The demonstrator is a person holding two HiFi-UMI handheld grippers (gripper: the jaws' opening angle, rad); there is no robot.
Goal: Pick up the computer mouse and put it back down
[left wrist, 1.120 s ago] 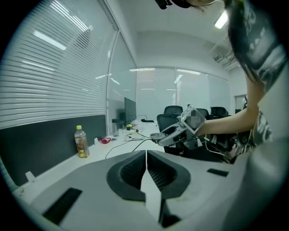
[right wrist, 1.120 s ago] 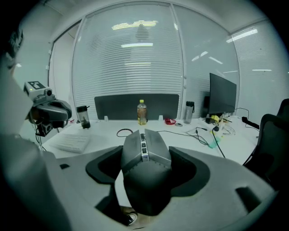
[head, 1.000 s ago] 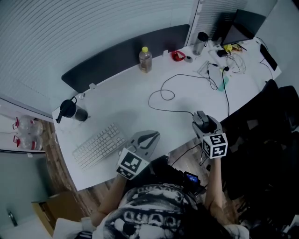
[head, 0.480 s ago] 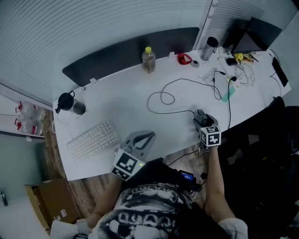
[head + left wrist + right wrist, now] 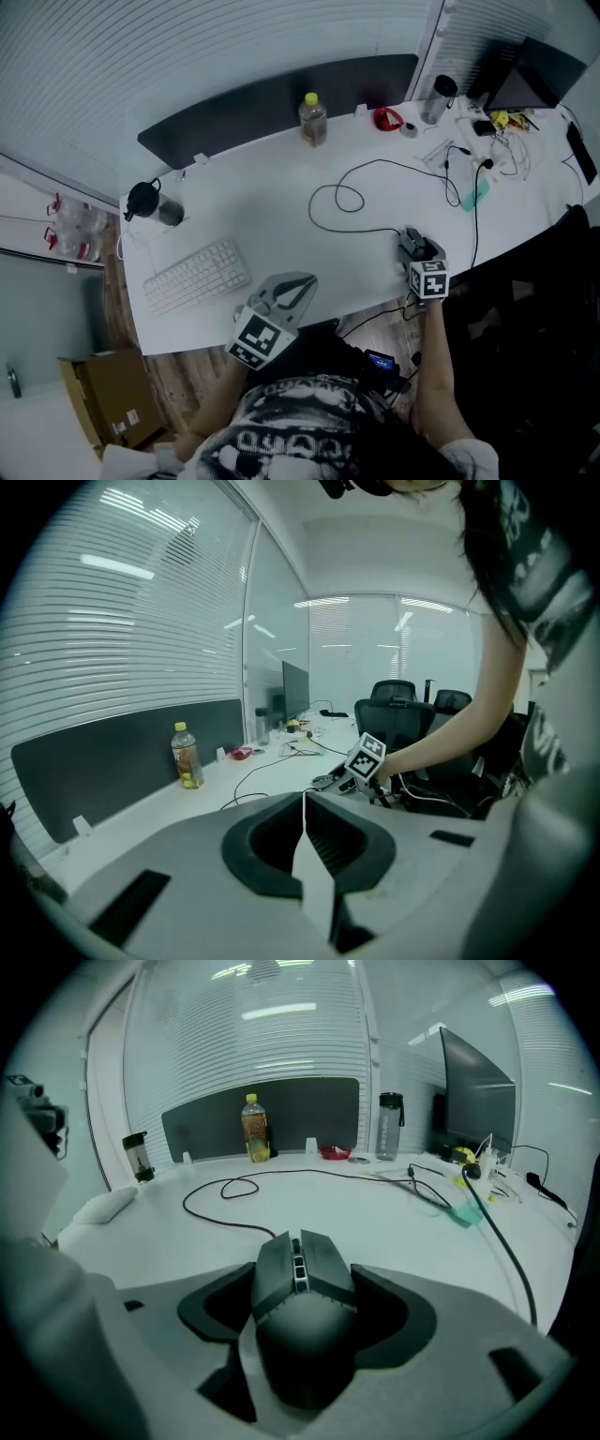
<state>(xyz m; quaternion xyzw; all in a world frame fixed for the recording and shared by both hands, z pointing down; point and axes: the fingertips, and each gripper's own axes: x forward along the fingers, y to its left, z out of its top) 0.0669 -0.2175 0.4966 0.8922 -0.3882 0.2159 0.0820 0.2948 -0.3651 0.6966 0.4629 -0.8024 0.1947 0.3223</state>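
R gripper (image 5: 414,247) sits at the tabletop's (image 5: 272,211) near edge, approx 4 o'clock in the head view, w/ the dark computer mouse (image 5: 300,1312) btwn its jaws. In the R gripper view the jaws stand wide, one on each flank of the mouse w/ pads against its sides, so it's gripping the mouse. The buttons and wheel point away toward 12 o'clock, and the rear fills the gap close to the camera. Can't tell if the mouse's underside rests on the tabletop or sits just above it. Its black cable (image 5: 342,199) leaves the nose, runs toward 10 o'clock and makes a small loop mid-tabletop. L gripper (image 5: 302,278) is at approx 6 o'clock, at the near edge, tips pointing to 1 o'clock. The L gripper view shows both jaws pressed together w/ nothing btwn them. White keyboard (image 5: 197,277) lies at 8 o'clock, just L of that gripper and well apart from the mouse. Black flask (image 5: 147,201) is at 10 o'clock near the tabletop's L end. Bottle (image 5: 312,119) w/ yellow cap stands upright at 12 o'clock by the dark divider panel (image 5: 262,98). Steel tumbler (image 5: 438,97) and monitor (image 5: 539,73) are at 2 o'clock, w/ a tangle of wires (image 5: 487,159) near them.
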